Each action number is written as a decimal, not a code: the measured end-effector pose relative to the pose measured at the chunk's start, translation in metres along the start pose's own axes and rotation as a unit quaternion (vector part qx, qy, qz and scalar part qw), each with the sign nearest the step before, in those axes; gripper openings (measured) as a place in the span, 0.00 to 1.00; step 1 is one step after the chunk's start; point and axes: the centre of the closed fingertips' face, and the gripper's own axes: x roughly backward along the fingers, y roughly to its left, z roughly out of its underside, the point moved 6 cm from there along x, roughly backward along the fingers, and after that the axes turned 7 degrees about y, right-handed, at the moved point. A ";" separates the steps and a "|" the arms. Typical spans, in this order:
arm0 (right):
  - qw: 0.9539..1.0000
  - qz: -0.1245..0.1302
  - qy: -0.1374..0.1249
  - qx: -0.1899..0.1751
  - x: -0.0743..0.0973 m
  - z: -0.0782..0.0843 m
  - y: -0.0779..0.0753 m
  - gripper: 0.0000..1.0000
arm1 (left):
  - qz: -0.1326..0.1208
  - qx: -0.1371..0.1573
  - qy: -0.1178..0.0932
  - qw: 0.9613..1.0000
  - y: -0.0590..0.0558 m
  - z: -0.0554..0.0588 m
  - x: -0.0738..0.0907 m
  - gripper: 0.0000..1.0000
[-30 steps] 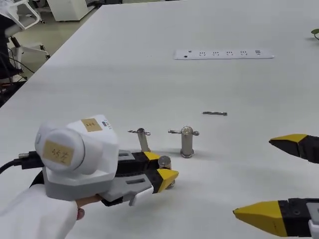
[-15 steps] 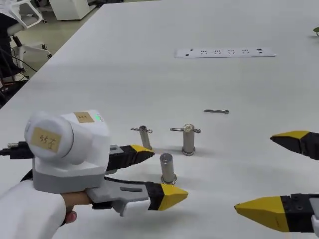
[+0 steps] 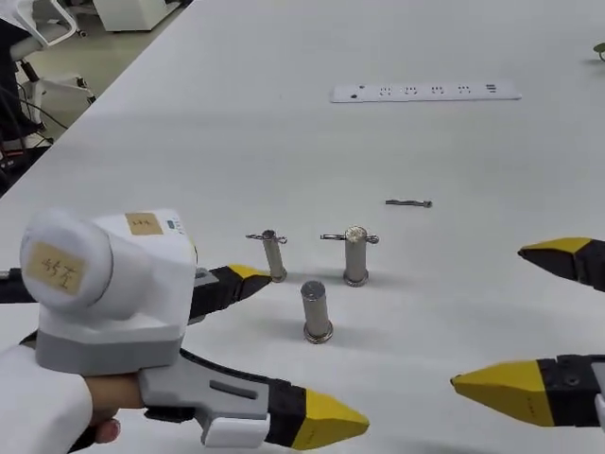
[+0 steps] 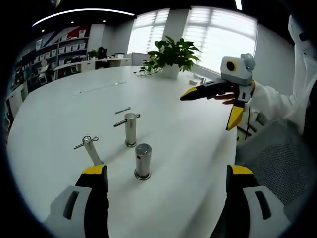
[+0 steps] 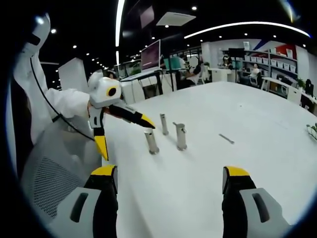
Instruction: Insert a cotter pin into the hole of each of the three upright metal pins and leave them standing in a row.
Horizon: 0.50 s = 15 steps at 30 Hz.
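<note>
Since a second earlier, the left gripper (image 3: 316, 350) had let go of the bare metal pin (image 3: 316, 307) and drawn back toward the lower left of the head view. Its yellow-tipped jaws stood wide apart, gripping nothing and touching nothing. The bare metal pin stood upright and free on the white table (image 3: 236, 142), just beyond the gap between those jaws and nearer the upper one, with no cotter pin through it. Behind it, further up the frame, stood the left rear pin (image 3: 273, 253) and the right rear pin (image 3: 354, 255), each with a cotter pin crossing its top. The three made a shallow triangle, not a line. At the lower right edge of the head view the right gripper (image 3: 490, 317) was likewise spread wide and empty, well apart from the pins. A loose cotter pin (image 3: 408, 202) lay flat on the table above and right of the right rear pin. A white power strip (image 3: 425, 92) lay far up the frame.
</note>
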 end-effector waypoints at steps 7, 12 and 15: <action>1.000 0.017 0.008 0.018 0.000 -0.004 -0.011 0.79 | -0.003 0.002 0.012 1.000 0.001 0.006 0.004 0.99; 0.999 0.020 0.028 0.027 0.000 -0.006 -0.022 0.75 | 0.007 -0.009 0.033 0.999 0.001 0.012 0.004 0.99; 0.998 0.020 0.045 0.036 -0.001 -0.005 -0.031 0.72 | 0.013 -0.006 0.029 0.999 0.000 0.011 0.004 0.99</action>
